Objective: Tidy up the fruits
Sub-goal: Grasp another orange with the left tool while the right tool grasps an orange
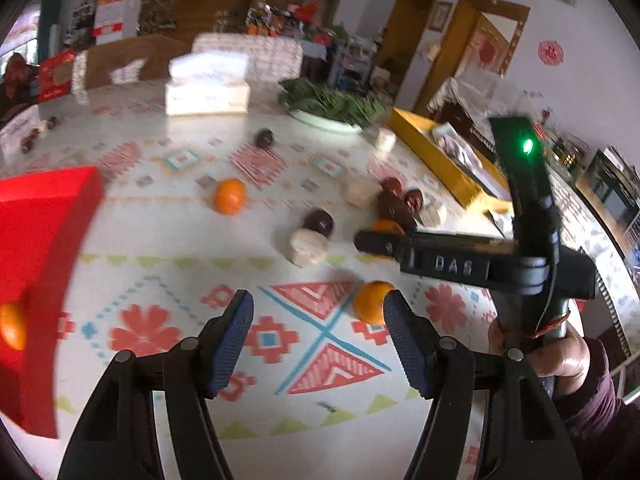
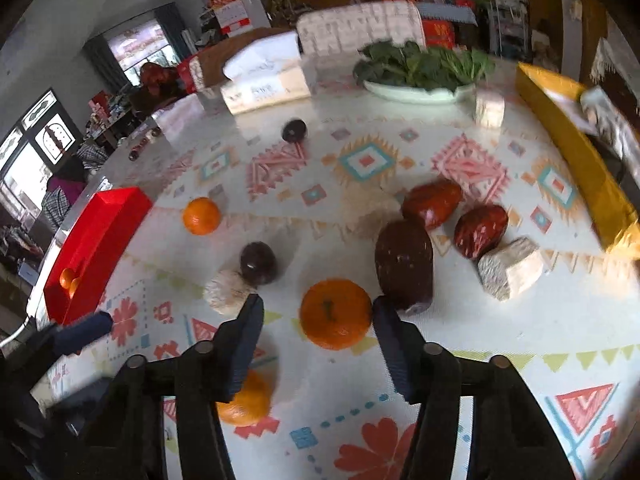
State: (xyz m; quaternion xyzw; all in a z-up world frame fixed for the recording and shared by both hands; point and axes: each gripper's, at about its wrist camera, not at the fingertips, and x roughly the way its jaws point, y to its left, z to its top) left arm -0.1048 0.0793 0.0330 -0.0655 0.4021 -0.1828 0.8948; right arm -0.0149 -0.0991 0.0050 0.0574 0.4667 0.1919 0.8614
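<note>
My left gripper [image 1: 318,312] is open and empty above the patterned tablecloth; an orange [image 1: 370,302] lies just by its right finger. A red box [image 1: 44,248] at the left holds an orange [image 1: 12,326]. Another orange [image 1: 229,196] and dark round fruits [image 1: 319,222] lie farther out. My right gripper [image 2: 318,316] is open, its fingers on either side of an orange [image 2: 335,314] on the table. A second orange [image 2: 246,400] lies under its left finger. Red dates [image 2: 432,202] and a dark oval fruit [image 2: 404,266] sit just beyond. The red box [image 2: 94,248] is at the left.
Pale wrapped cakes [image 2: 510,268] lie among the fruit. A plate of greens [image 2: 420,92], a tissue box [image 2: 264,84] and a yellow box [image 2: 580,160] stand at the back and right. The right gripper's body [image 1: 480,264] crosses the left wrist view.
</note>
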